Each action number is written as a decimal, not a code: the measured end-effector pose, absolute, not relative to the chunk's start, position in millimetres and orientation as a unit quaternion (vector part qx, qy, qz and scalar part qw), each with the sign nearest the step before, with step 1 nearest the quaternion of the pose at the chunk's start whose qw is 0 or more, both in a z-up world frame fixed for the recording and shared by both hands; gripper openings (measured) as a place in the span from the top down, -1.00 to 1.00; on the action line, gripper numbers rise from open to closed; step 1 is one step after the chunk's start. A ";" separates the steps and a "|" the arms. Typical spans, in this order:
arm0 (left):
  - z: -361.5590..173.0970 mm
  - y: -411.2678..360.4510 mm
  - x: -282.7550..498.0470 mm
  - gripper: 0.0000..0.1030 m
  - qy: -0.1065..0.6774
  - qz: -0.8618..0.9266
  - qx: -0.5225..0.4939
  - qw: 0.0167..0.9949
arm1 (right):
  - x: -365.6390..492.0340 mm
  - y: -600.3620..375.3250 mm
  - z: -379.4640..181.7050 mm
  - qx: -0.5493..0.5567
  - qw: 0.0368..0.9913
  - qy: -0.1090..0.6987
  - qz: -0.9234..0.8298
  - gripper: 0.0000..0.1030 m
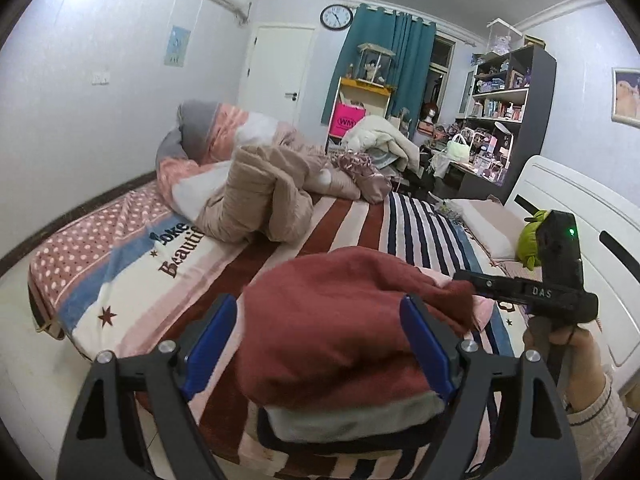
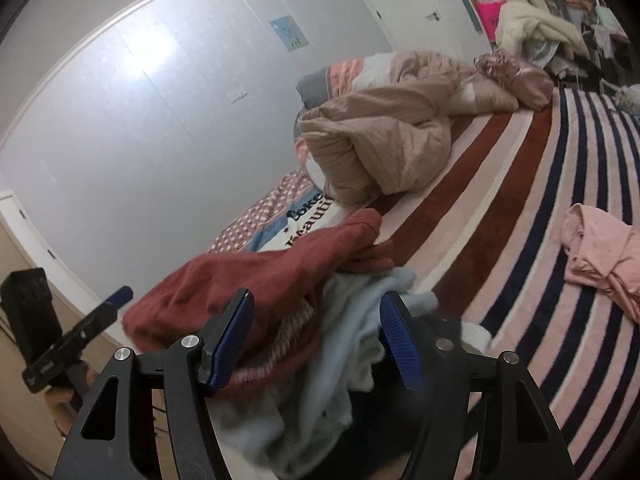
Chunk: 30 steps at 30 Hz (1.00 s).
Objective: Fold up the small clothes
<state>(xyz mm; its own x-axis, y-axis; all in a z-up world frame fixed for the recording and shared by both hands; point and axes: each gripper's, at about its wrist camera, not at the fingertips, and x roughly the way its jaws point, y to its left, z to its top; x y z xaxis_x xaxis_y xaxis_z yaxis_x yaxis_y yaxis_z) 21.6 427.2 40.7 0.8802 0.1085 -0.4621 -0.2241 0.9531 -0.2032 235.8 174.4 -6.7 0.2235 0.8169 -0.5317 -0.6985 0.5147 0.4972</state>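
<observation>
Clothes sit in a pile at the near edge of a striped bed (image 1: 348, 216) as two hand-held claws hover over them. Seen from the left wrist camera, the left claw (image 1: 316, 344) fills the bottom of the frame, its blue pads standing wide on either side of a red garment (image 1: 340, 320) that tops the pile; the pads do not press the cloth. A grey layer (image 1: 352, 416) shows beneath the red one. At right of that frame, a hand (image 1: 576, 360) in a pale sleeve holds the right claw's black body.

From the right wrist camera, the right claw (image 2: 316, 344) occupies the bottom centre, its jaws parted with nothing gripped. Ahead of it lie the red garment, slumped toward the left, and a light blue garment (image 2: 360, 320) bunched between and just beyond the pads. A pink garment (image 2: 600, 256) lies apart on the stripes at the right edge.

A beige quilt (image 1: 256, 196) is heaped farther back on the bed, mid-frame in both views. A wall clock (image 1: 337, 17) and teal curtain (image 1: 384, 60) appear at upper centre of the left view.
</observation>
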 end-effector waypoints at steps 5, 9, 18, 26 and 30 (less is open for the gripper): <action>40.1 361.4 0.3 -0.70 0.190 0.065 -0.100 0.975 | 205.3 113.7 -10.2 0.064 0.798 0.351 0.486 -0.21; 31.1 297.0 -12.0 -0.96 0.153 0.053 -0.073 0.984 | 171.8 46.4 -21.2 0.045 0.822 0.321 0.468 -0.35; 0.0 145.6 -14.9 -0.98 0.081 0.034 -0.026 0.996 | 81.9 -106.4 -41.4 -0.029 0.911 0.225 0.345 -0.68; -12.8 55.7 -12.9 -0.98 0.054 0.025 0.010 0.998 | 34.7 -185.0 -21.0 -0.044 0.952 0.145 0.265 -1.00; -12.3 30.6 -10.7 -0.98 0.052 -0.002 0.006 0.999 | 23.7 -206.3 -13.5 -0.045 0.957 0.133 0.254 -1.00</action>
